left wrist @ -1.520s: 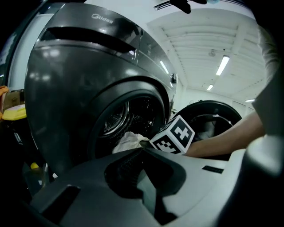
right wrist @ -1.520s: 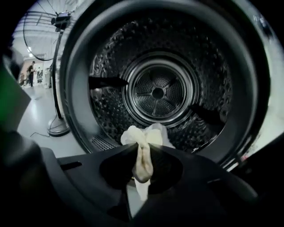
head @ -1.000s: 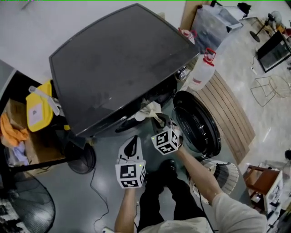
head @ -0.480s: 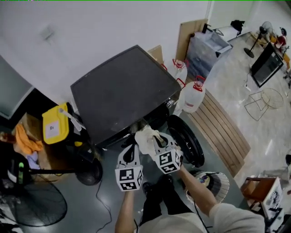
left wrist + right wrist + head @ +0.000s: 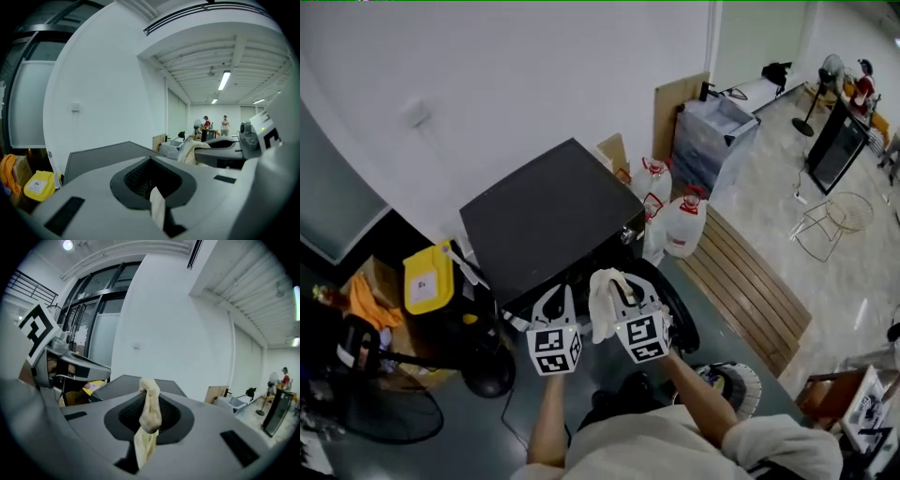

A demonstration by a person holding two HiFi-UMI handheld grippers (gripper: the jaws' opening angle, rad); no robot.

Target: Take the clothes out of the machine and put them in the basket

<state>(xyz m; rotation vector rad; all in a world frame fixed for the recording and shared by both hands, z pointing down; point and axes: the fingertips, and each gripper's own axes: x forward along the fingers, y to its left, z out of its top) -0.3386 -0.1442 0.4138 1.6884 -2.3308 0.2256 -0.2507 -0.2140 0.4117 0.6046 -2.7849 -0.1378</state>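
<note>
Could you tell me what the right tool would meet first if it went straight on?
Probably the washing machine's dark top, past the cloth it grips; else the white wall behind. Depth is unclear.

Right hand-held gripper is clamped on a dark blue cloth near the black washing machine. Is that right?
No: the cloth is pale cream, not dark blue. The right gripper view shows the right hand-held gripper clamped on it, near the black washing machine.
</note>
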